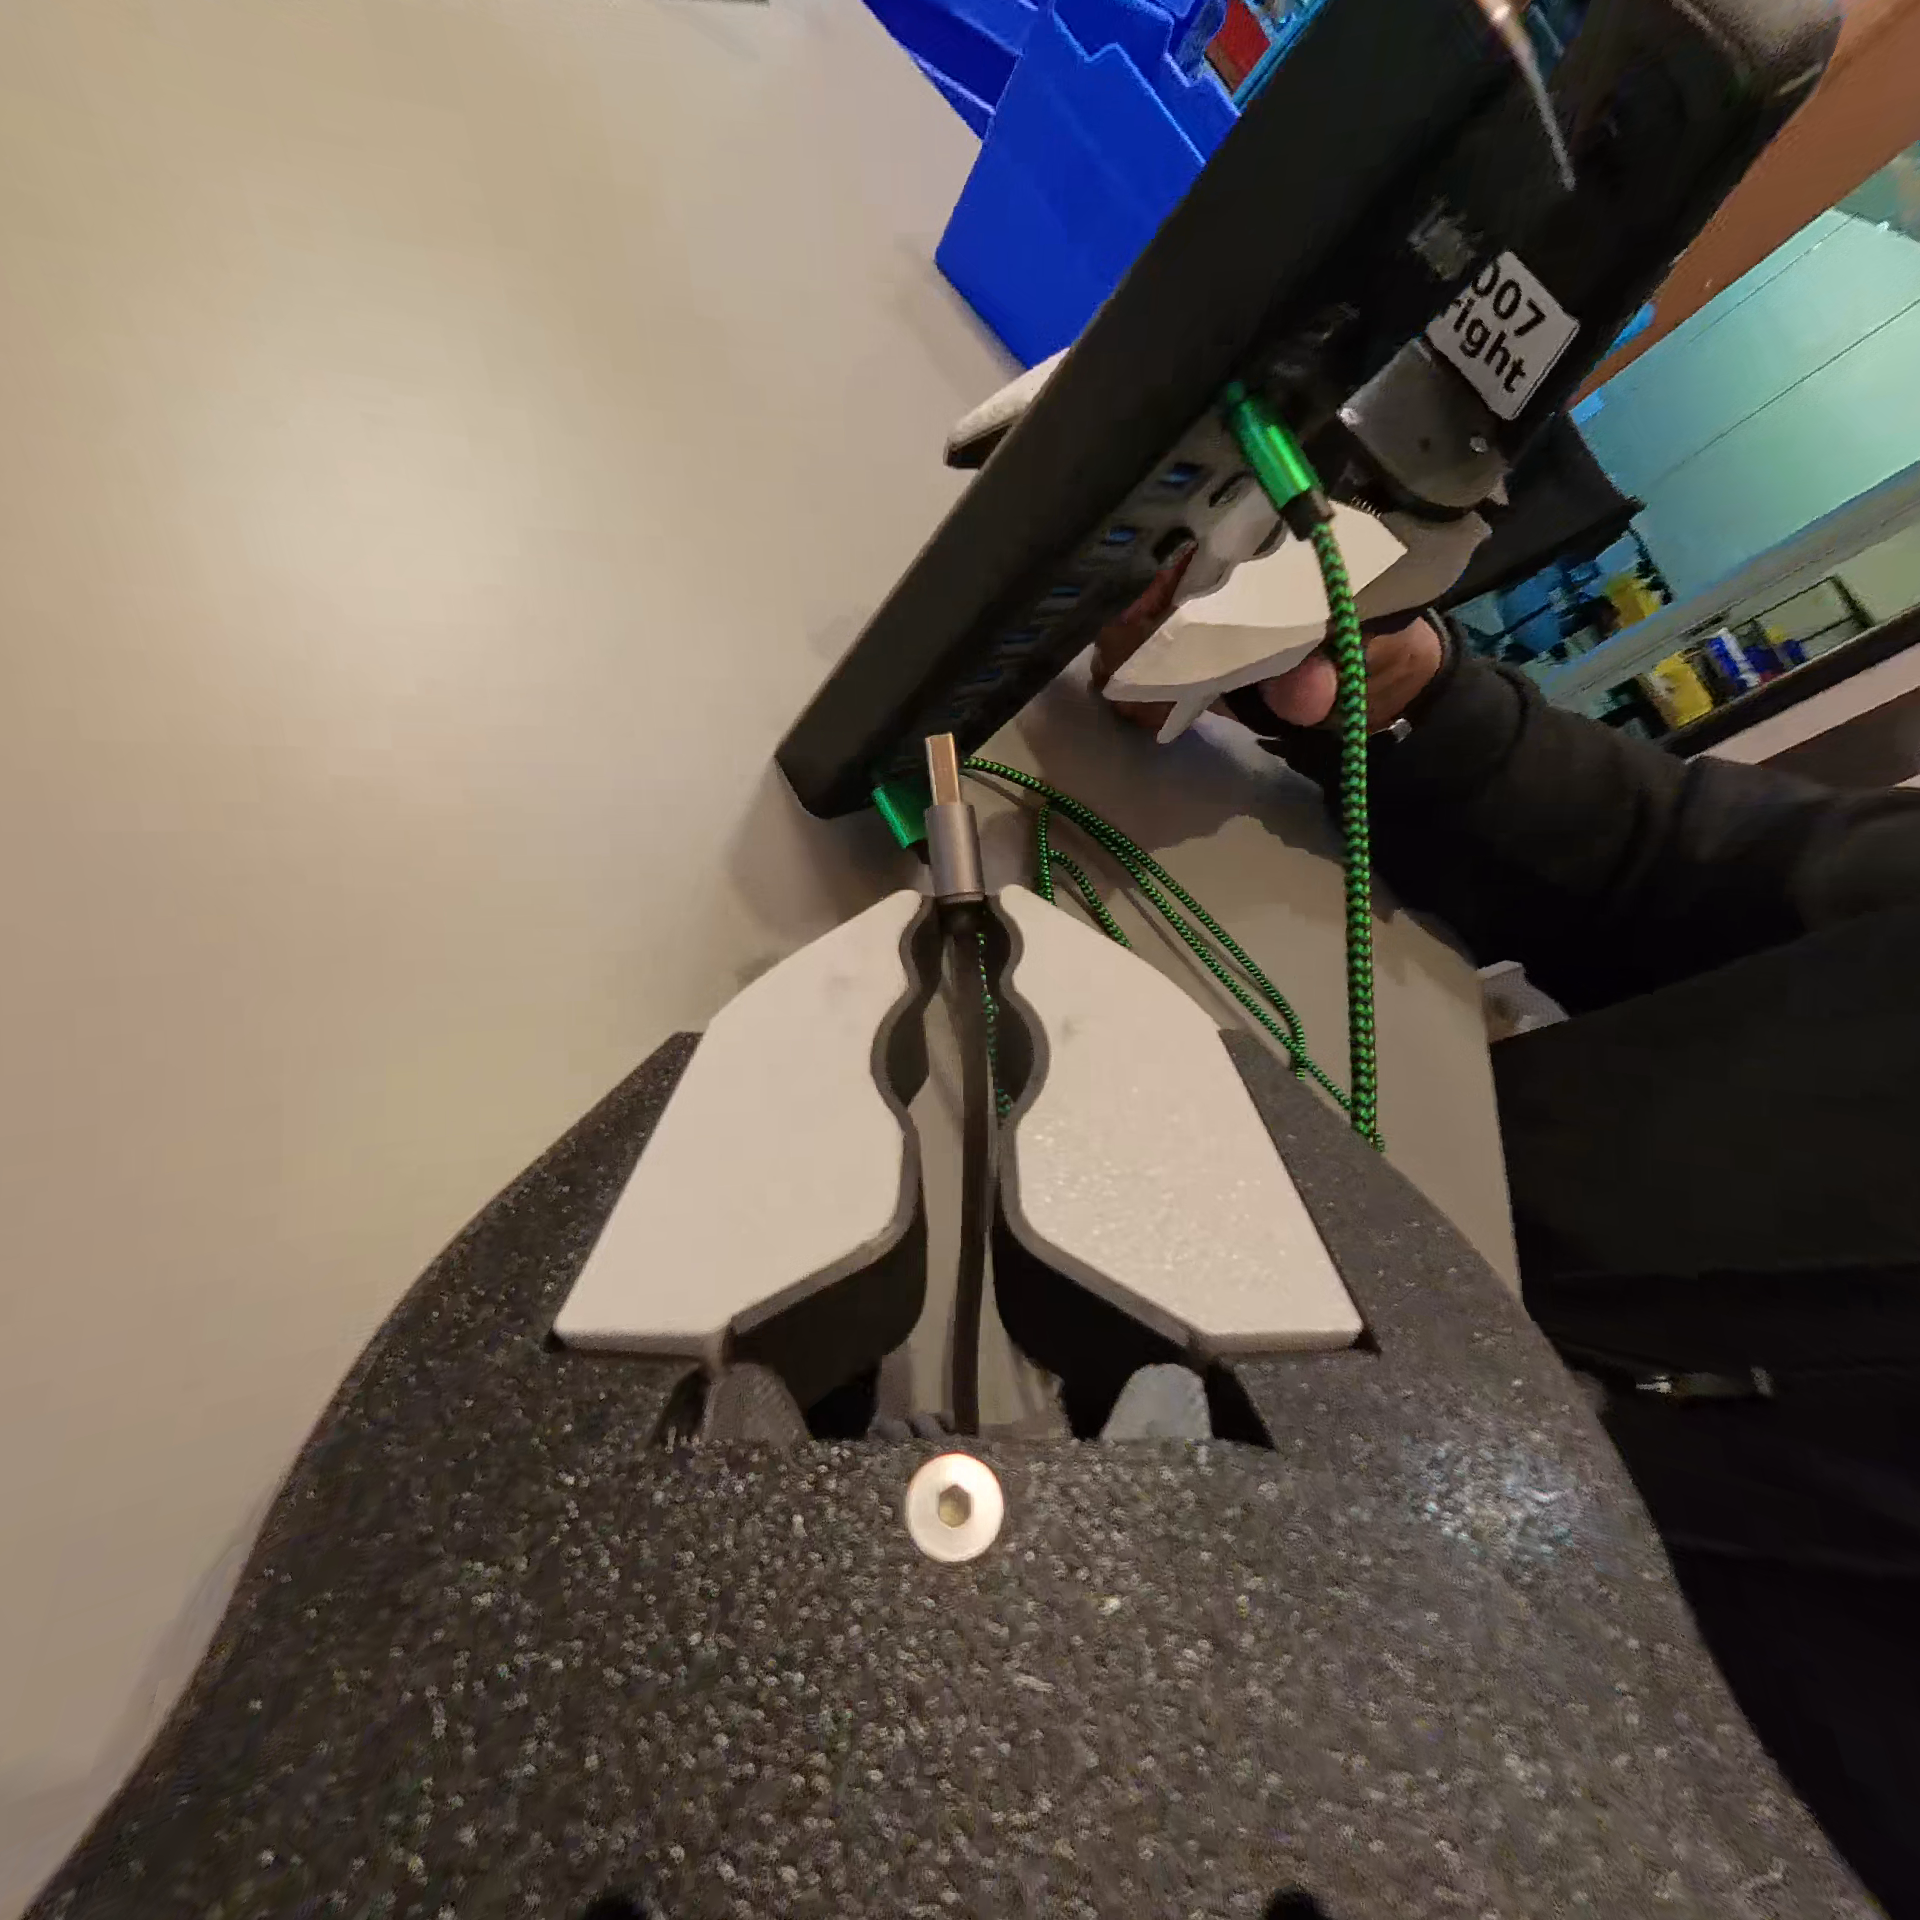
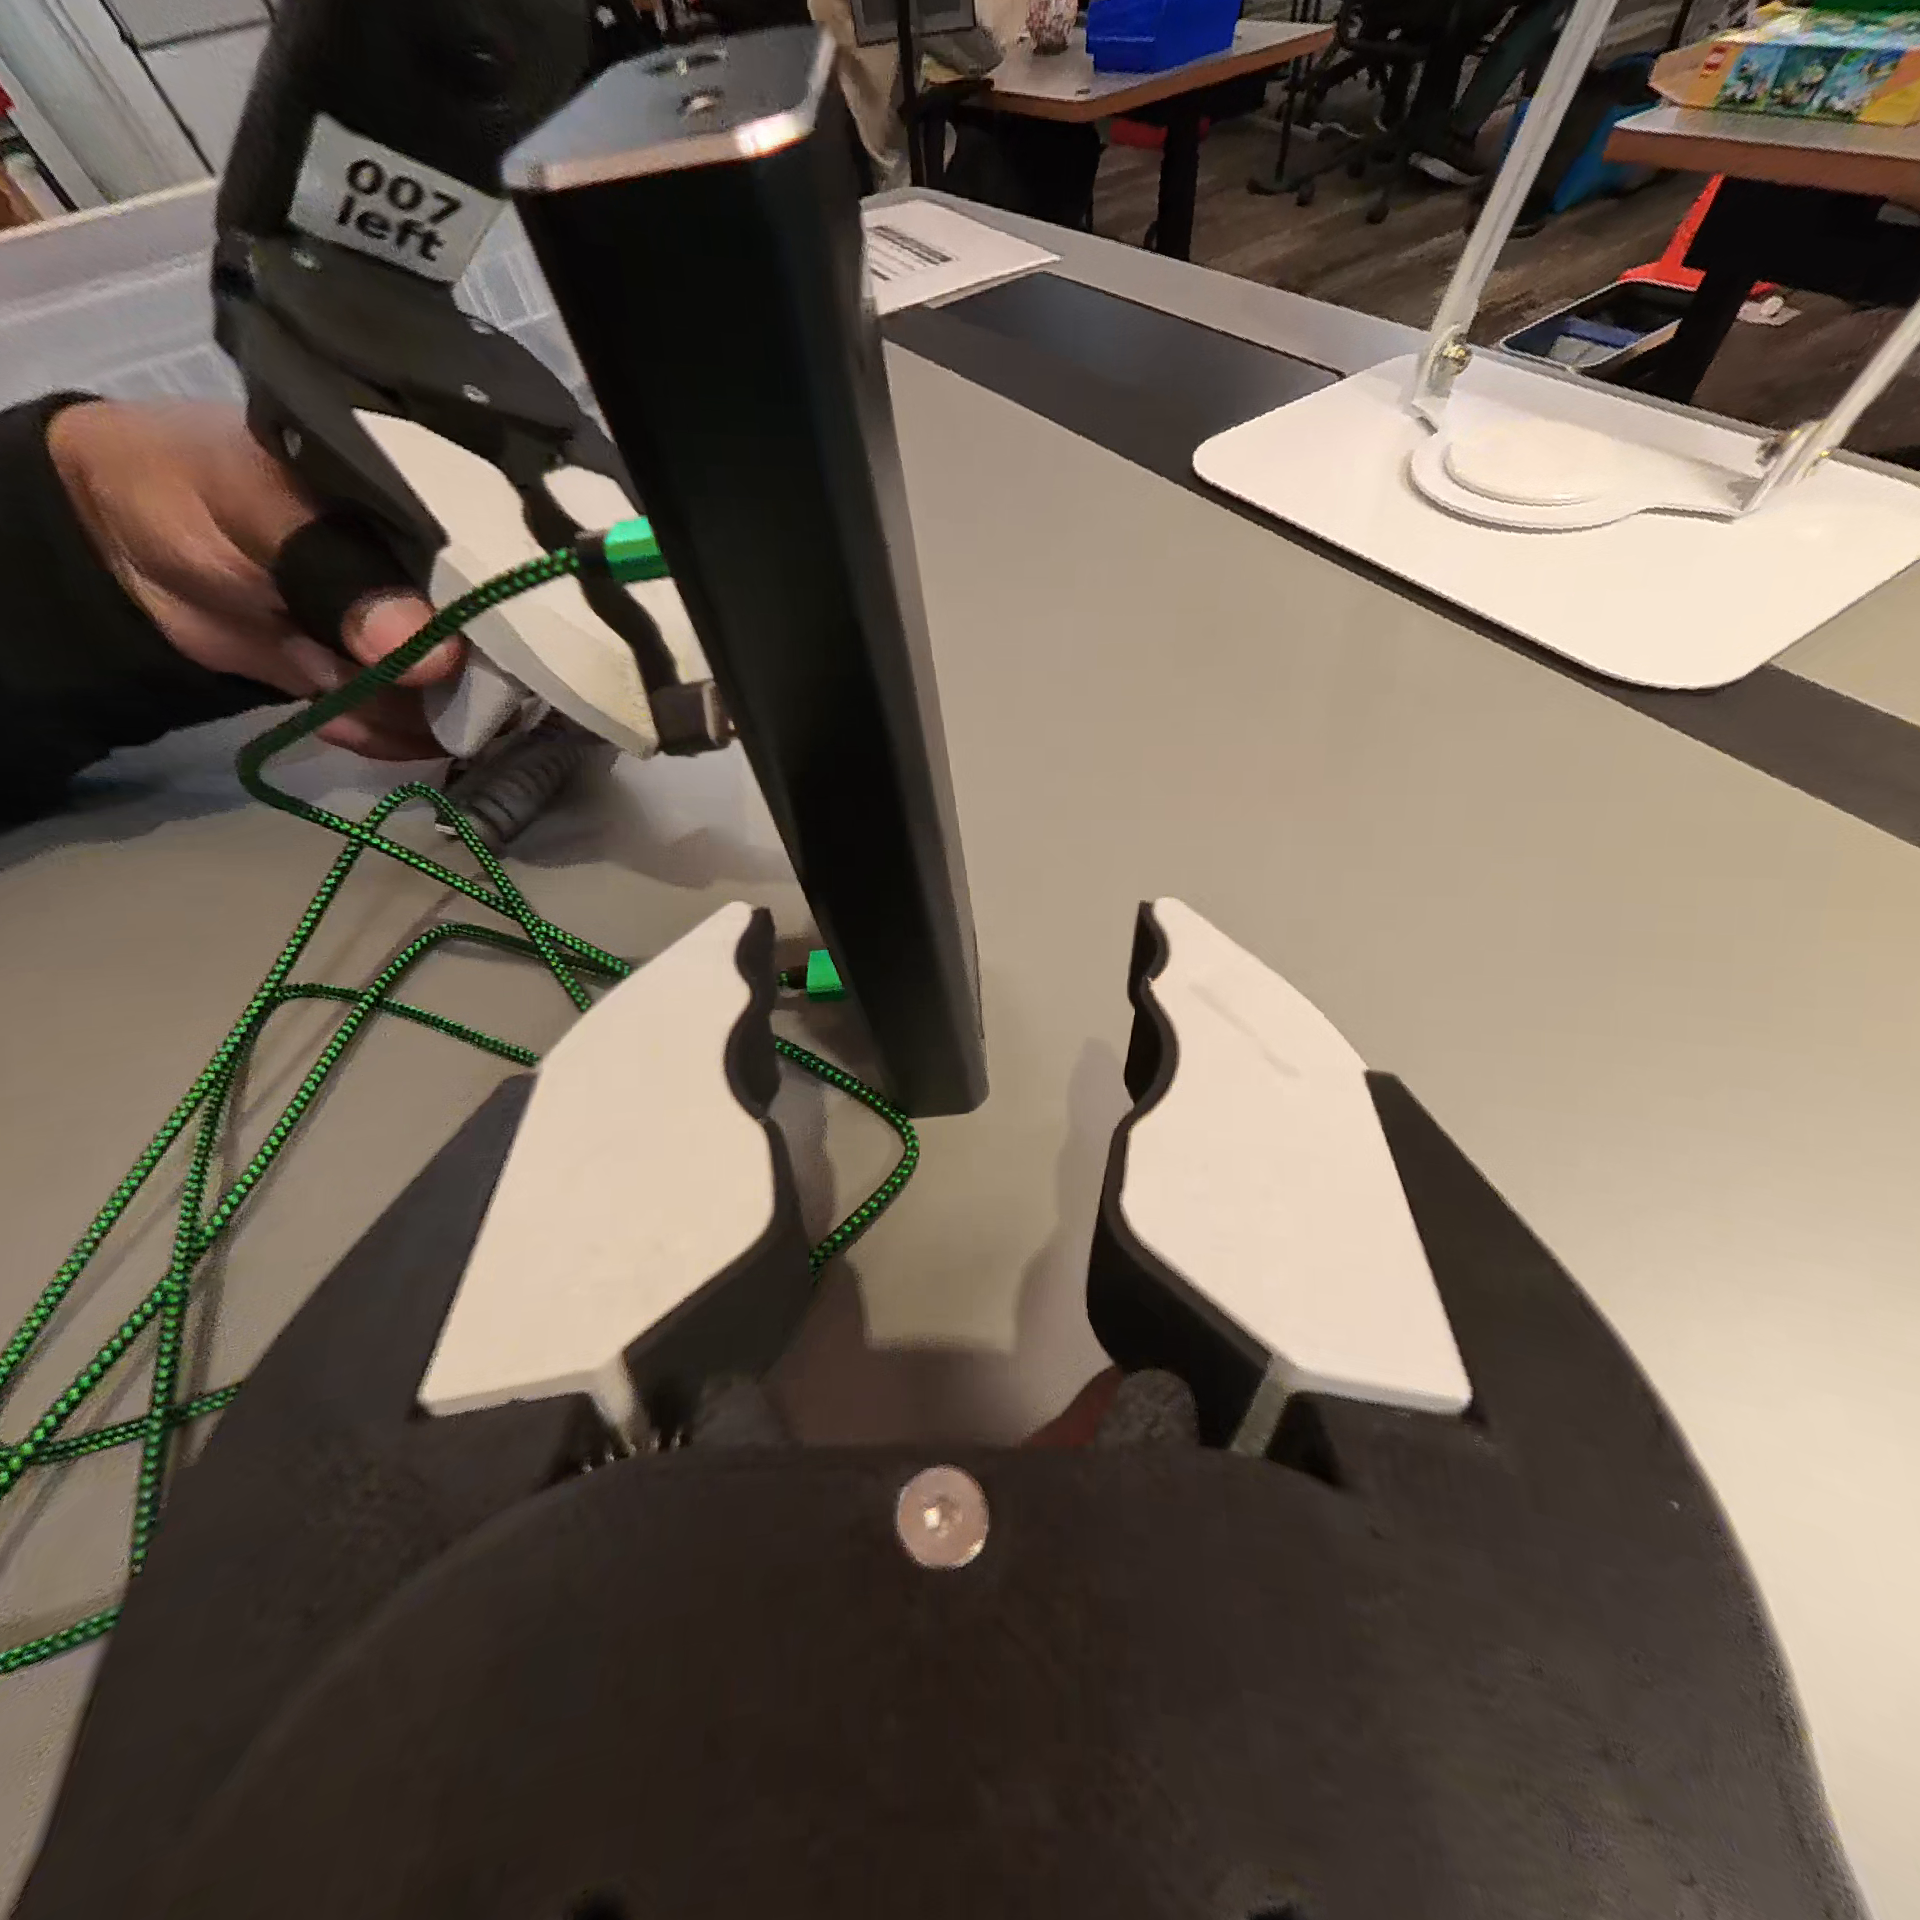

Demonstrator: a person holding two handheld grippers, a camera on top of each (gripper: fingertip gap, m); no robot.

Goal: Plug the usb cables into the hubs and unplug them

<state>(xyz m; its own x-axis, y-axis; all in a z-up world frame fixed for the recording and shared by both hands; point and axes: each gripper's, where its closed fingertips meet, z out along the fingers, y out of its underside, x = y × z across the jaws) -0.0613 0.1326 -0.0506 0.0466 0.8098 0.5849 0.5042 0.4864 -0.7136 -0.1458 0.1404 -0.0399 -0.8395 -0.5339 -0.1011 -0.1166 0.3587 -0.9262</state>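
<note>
A tall black USB hub [image 2: 748,540] stands upright on the grey table; its port face shows in the left wrist view [image 1: 1091,582]. Two green plugs [image 1: 1273,452] [image 1: 896,816] sit in it, with green braided cables [image 2: 312,1039] trailing over the table. My left gripper [image 1: 958,896] is shut on a grey USB plug [image 1: 951,847] with a black cable. The plug's bare metal tip is at the hub's port face near the lower green plug. My right gripper [image 2: 951,912] is open and empty, with its fingers either side of the hub's foot.
Blue bins [image 1: 1091,177] stand behind the hub. A white base plate with clear legs [image 2: 1558,520] and a paper sheet [image 2: 956,255] lie on the table's far side. A coiled dark cable [image 2: 520,790] lies near the person's hand [image 2: 187,561]. Other tables stand beyond. The tall black USB hub [image 2: 748,540] sits 7 cm or so from the ends of my right fingers.
</note>
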